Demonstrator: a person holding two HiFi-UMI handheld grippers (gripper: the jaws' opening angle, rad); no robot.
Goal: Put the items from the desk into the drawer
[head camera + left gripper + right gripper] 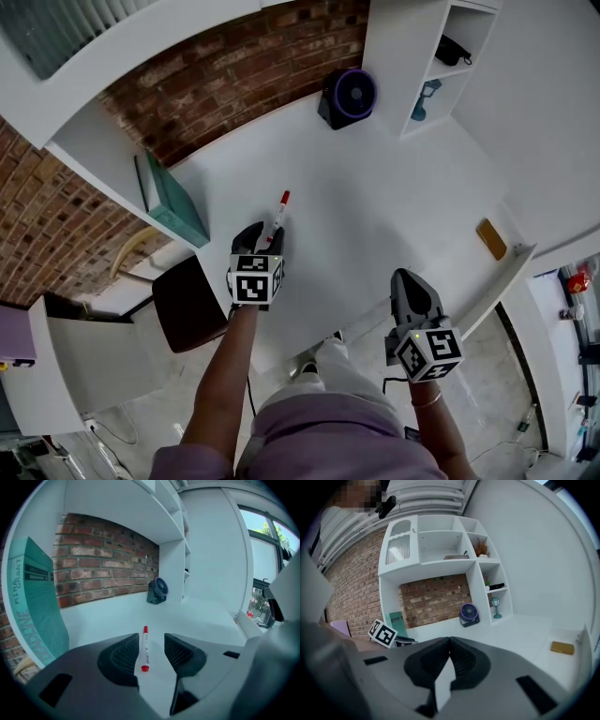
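Note:
A white marker with red ends (278,217) lies on the white desk (375,216). My left gripper (265,242) is open around it; in the left gripper view the marker (144,651) lies between the two spread black fingers (119,656), not clamped. My right gripper (409,289) hangs over the desk's front edge, its jaws pressed together with nothing between them, as the right gripper view (449,654) shows. A yellow-brown block (490,238) rests at the desk's right end, also seen as the block (562,647) in the right gripper view. No drawer shows clearly.
A purple and black fan (349,96) stands at the back by the brick wall. A teal book (173,200) leans at the left. White shelves (441,56) hold a small lamp and a dark item. A brown chair (187,302) sits below the desk's left end.

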